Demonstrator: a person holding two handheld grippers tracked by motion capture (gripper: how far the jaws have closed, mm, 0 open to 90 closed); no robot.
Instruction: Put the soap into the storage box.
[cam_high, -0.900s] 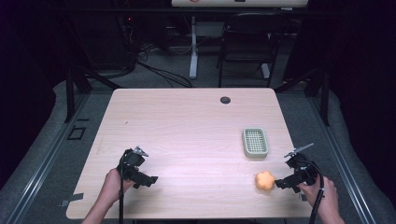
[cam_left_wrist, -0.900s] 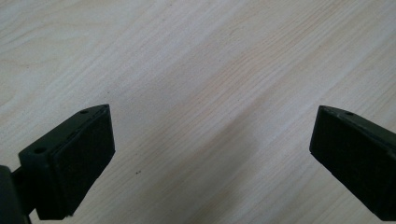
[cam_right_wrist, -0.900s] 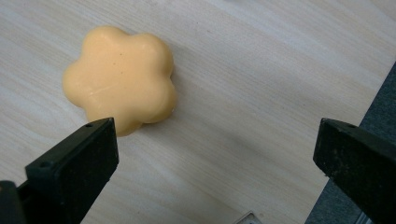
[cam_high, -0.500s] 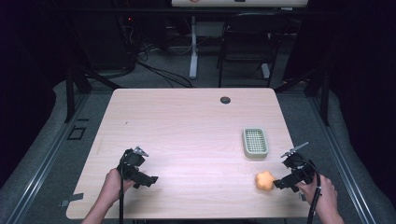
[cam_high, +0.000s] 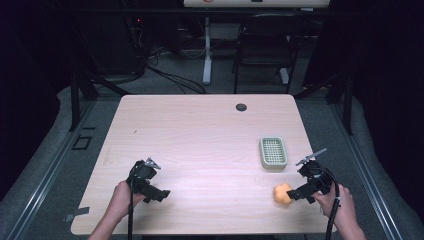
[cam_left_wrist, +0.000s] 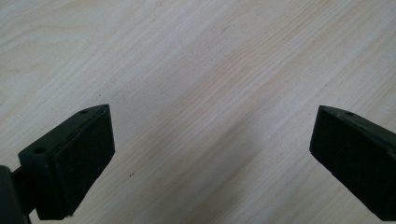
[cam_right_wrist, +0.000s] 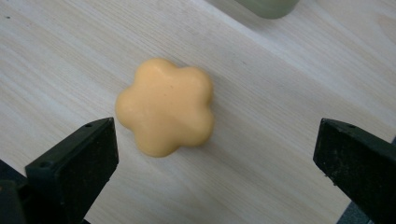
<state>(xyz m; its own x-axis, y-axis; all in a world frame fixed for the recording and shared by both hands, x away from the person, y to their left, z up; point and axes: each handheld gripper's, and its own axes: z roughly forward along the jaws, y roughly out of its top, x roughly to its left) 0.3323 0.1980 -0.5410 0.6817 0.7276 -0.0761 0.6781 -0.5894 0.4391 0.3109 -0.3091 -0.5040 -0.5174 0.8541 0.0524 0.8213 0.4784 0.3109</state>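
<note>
My right hand-held gripper (cam_high: 295, 194) has crept a little closer to the orange flower-shaped soap (cam_high: 282, 194) over the last second, and its tips now sit just beside it in the high view. In the right gripper view the soap (cam_right_wrist: 166, 106) lies flat on the tabletop (cam_high: 200, 140) ahead of my spread jaws, a little toward the left one and not yet between them. The jaws stand wide apart and hold nothing. I judge that this small advance leaves me lined up for the grab, which calls for a further push forward before I close.

The green slotted dish (cam_high: 273, 152) sits beyond the soap, near it but apart, and it looks empty; its edge (cam_right_wrist: 268, 7) peeks in at the top of my right gripper view.

My left hand-held gripper (cam_high: 159, 193) has not moved. It hovers well apart from all this, jaws wide over bare wood.
</note>
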